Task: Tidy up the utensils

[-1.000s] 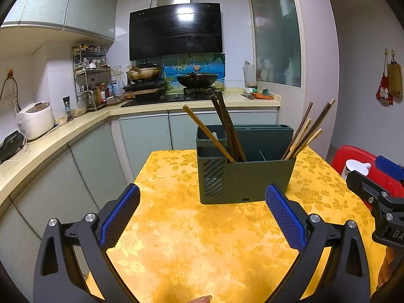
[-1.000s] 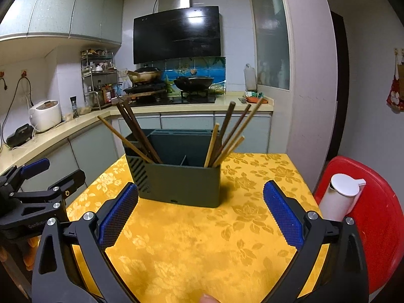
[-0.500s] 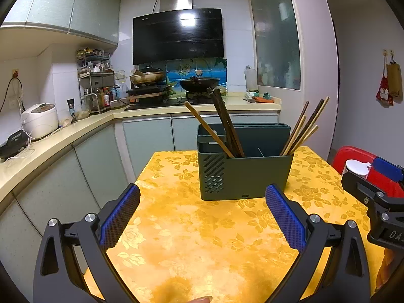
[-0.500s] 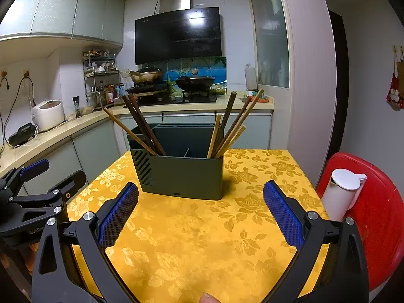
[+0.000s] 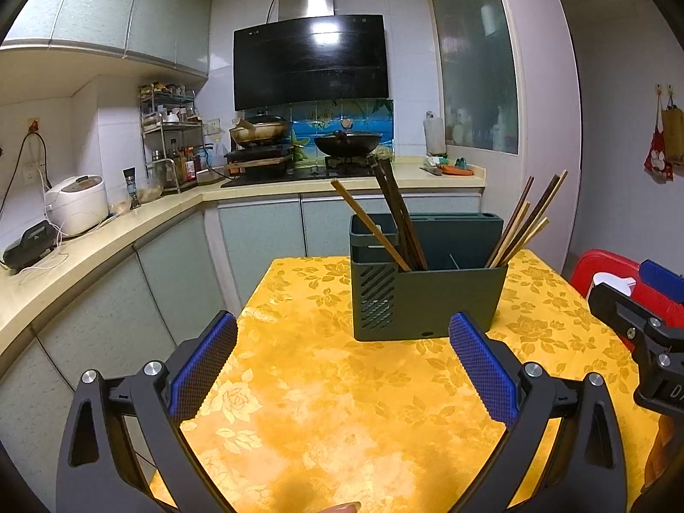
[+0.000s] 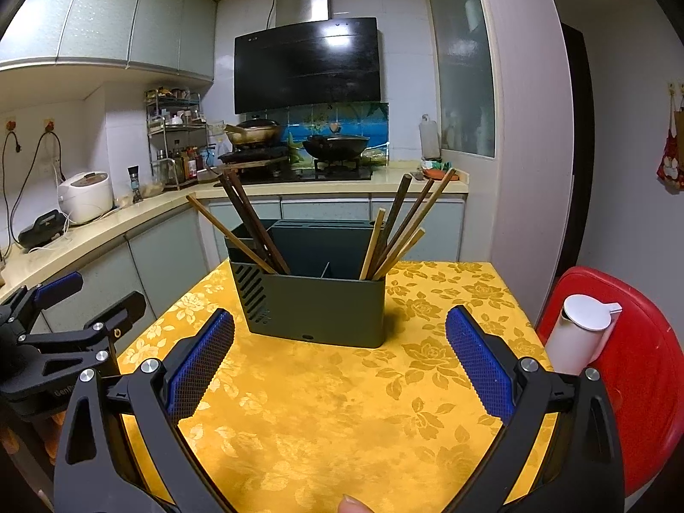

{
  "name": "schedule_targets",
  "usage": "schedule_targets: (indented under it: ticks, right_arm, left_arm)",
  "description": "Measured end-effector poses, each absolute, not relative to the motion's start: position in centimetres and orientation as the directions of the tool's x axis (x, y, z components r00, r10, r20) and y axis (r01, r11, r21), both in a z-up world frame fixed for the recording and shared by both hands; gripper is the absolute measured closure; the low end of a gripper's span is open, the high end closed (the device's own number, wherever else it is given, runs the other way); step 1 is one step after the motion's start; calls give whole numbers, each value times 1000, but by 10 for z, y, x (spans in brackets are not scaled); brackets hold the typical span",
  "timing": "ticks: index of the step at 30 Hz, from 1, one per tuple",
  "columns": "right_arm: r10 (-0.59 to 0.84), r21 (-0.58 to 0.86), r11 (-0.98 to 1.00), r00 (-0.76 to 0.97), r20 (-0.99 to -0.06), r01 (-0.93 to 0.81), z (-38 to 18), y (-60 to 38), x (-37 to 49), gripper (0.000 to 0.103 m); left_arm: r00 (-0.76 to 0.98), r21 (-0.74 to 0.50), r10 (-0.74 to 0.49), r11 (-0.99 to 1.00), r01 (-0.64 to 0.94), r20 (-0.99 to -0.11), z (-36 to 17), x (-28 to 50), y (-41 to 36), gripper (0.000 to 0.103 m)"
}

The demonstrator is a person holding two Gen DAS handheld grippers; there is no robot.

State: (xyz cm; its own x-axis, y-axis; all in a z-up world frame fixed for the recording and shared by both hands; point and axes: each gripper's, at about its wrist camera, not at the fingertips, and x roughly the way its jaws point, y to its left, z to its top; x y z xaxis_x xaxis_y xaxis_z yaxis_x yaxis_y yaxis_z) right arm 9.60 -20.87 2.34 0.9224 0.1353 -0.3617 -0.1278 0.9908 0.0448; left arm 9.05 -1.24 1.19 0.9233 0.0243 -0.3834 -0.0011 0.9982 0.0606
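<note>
A dark green utensil holder (image 5: 427, 295) (image 6: 318, 303) stands on the yellow flowered tablecloth (image 5: 342, 402) (image 6: 342, 406). Dark and light chopsticks (image 5: 391, 218) (image 6: 243, 222) lean out of its left compartment, and several more chopsticks (image 5: 523, 222) (image 6: 402, 231) fan out of the right one. My left gripper (image 5: 342, 363) hangs open, short of the holder, with nothing between its blue pads. My right gripper (image 6: 340, 361) is likewise open and empty in front of the holder. Each gripper shows at the other view's edge.
A red chair (image 6: 632, 363) with a white dispenser bottle (image 6: 577, 333) on it stands right of the table. The kitchen counter (image 5: 85, 248) with a rice cooker (image 5: 79, 203) runs along the left. A stove with woks (image 5: 333, 145) is behind.
Both grippers have drawn back from the holder and risen a little, so it looks smaller and farther. Both stay open and empty.
</note>
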Motion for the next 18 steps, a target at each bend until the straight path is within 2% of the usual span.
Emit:
schedule_targets:
  ticks: [18]
  right_arm:
    - [135,52,991,915,-379,-124,20,-207,100,7]
  left_arm:
    - [911,75,27,997,5,-411,4,92,-14,7]
